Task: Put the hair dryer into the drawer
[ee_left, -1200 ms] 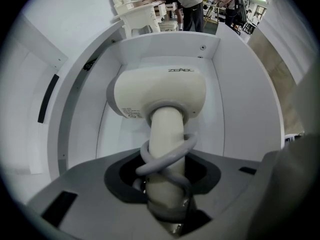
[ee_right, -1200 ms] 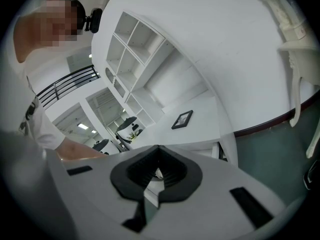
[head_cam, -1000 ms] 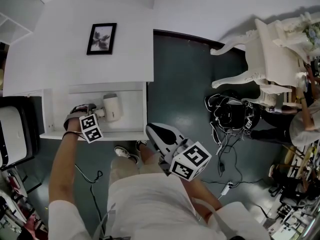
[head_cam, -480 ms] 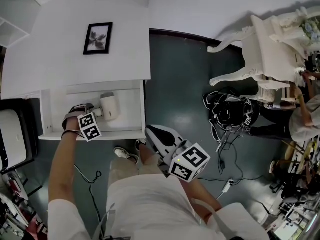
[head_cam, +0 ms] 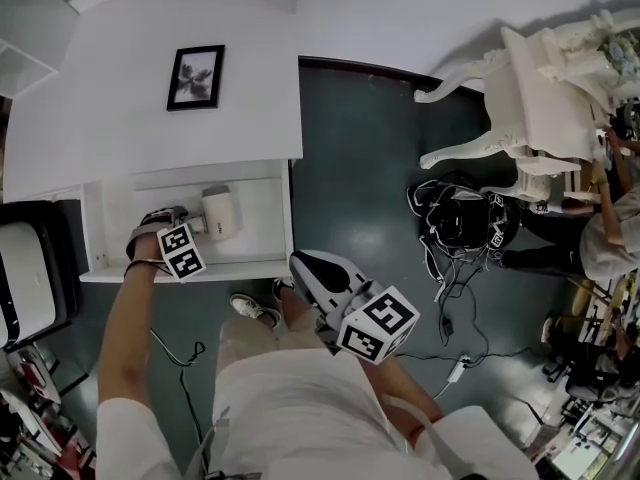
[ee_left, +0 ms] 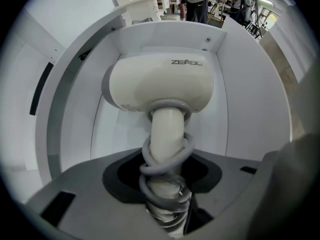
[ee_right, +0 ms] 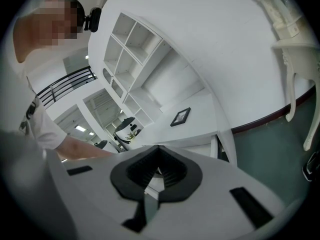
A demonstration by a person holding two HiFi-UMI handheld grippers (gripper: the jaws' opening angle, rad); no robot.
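A cream hair dryer [head_cam: 222, 213] lies inside the open white drawer [head_cam: 190, 268], nozzle toward the drawer's back. My left gripper [head_cam: 176, 224] points straight down into the drawer. In the left gripper view the hair dryer [ee_left: 160, 84] fills the middle, and its handle, wound with grey cord [ee_left: 165, 156], sits between the left gripper [ee_left: 165, 204] pads, which still touch it. These jaws have just been opening a little. My right gripper [head_cam: 302, 264] hangs over the floor in front of the drawer. In its own view the right gripper [ee_right: 150, 199] is shut with nothing in it.
A framed picture [head_cam: 196, 76] lies on the white desk top [head_cam: 120, 138] behind the drawer. An ornate white chair [head_cam: 530, 108] and a tangle of black cables [head_cam: 460, 228] are at the right. A person [head_cam: 610, 243] stands at the far right edge.
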